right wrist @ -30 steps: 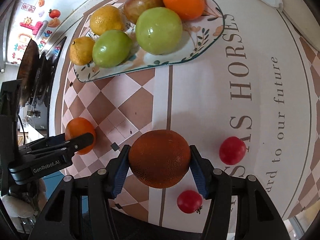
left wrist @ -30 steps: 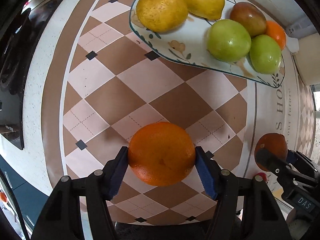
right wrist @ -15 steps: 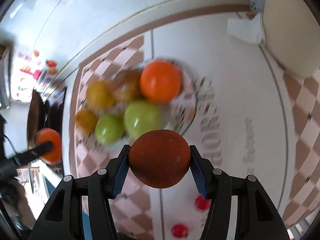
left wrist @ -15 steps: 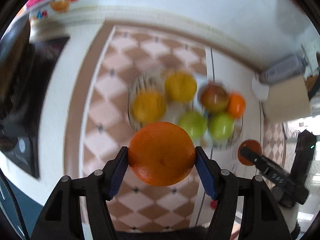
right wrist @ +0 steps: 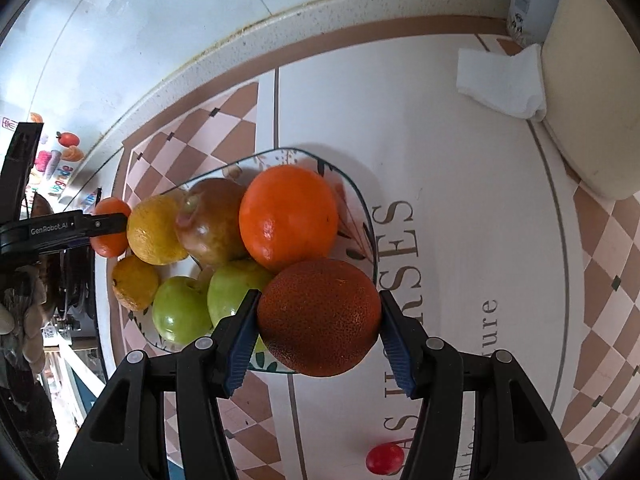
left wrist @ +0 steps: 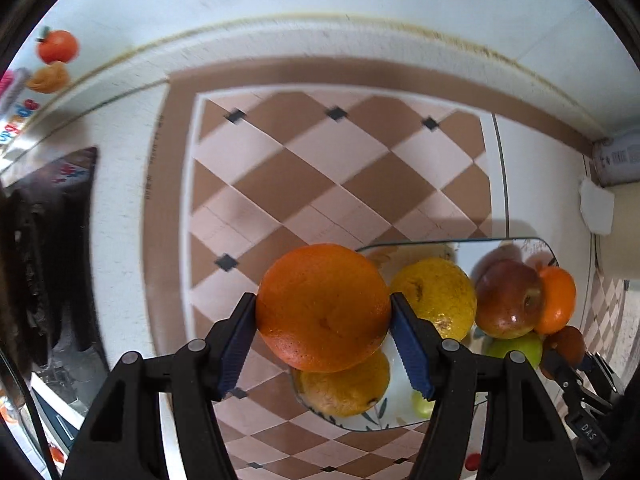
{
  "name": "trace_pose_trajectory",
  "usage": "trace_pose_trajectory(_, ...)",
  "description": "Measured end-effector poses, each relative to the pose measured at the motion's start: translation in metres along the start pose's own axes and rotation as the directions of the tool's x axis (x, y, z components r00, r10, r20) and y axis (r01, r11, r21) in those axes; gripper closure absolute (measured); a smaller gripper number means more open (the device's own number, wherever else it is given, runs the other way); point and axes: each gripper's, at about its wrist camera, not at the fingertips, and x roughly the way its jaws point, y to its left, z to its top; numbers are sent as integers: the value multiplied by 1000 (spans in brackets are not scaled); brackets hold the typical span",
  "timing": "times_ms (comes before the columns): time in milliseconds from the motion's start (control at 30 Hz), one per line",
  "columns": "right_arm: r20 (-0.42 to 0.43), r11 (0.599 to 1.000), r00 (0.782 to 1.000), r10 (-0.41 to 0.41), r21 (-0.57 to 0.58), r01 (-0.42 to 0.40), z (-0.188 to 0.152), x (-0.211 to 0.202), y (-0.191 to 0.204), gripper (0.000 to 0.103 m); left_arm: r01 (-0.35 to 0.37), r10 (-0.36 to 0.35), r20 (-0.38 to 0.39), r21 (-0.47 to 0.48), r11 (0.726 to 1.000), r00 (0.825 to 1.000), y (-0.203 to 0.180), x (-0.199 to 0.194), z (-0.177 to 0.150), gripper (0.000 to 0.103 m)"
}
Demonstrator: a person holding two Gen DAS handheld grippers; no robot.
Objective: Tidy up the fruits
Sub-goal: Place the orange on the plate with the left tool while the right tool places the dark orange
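Note:
My left gripper (left wrist: 323, 342) is shut on a bright orange (left wrist: 323, 307), held above the left end of the patterned plate (left wrist: 460, 246). On that plate lie yellow citrus fruits (left wrist: 434, 298), a reddish apple (left wrist: 508, 298), an orange and green apples. My right gripper (right wrist: 318, 338) is shut on a dark reddish orange (right wrist: 319, 317), held over the plate's near right rim (right wrist: 370, 224). The right wrist view shows the plate's orange (right wrist: 289, 218), green apples (right wrist: 182, 314) and the left gripper (right wrist: 108, 222) with its orange at the far left.
A checked mat with lettering covers the counter. A small red tomato (right wrist: 384, 458) lies on the mat near the front edge. A folded white paper (right wrist: 500, 80) and a cream container (right wrist: 596, 92) stand at the back right. A dark stove (left wrist: 44, 264) is to the left.
Both grippers rose and moved toward the plate with their oranges still held. The plate now lies under and beside the fruits, where it was farther ahead before.

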Motion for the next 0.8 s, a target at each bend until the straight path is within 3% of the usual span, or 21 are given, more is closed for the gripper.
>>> trace_pose_trajectory(100, -3, 1000, 1000, -5, 8, 5, 1, 3, 3, 43, 8, -8, -3, 9, 1000, 1000, -2, 3, -4, 39)
trace_pose_trajectory(267, -9, 1000, 1000, -8, 17, 8, 2, 5, 0, 43, 100, -100, -27, -19, 995, 995, -1, 3, -12, 39)
trace_pose_trajectory(467, -10, 999, 1000, 25, 38, -25, 4, 9, -3, 42, 105, -108, -44, -54, 993, 993, 13, 8, -17, 39)
trace_pose_trajectory(533, -9, 997, 998, 63, 46, -62, 4, 10, -3, 38, 117, -121, -53, -73, 990, 991, 19, 9, -17, 39)
trace_pose_trajectory(600, -3, 993, 994, 108, 57, -108, 3, 11, -3, 27, 115, -119, -51, -81, 990, 992, 23, 9, -19, 39)
trace_pose_trajectory(733, 6, 992, 994, 108, 68, -108, -1, 12, -2, 26, 97, -100, -37, -67, 993, 994, 21, -1, -25, 38)
trace_pose_trajectory(800, 8, 993, 995, 95, 68, -96, -3, 10, -2, 20, 89, -91, -21, -65, 994, 996, 21, -8, -28, 30)
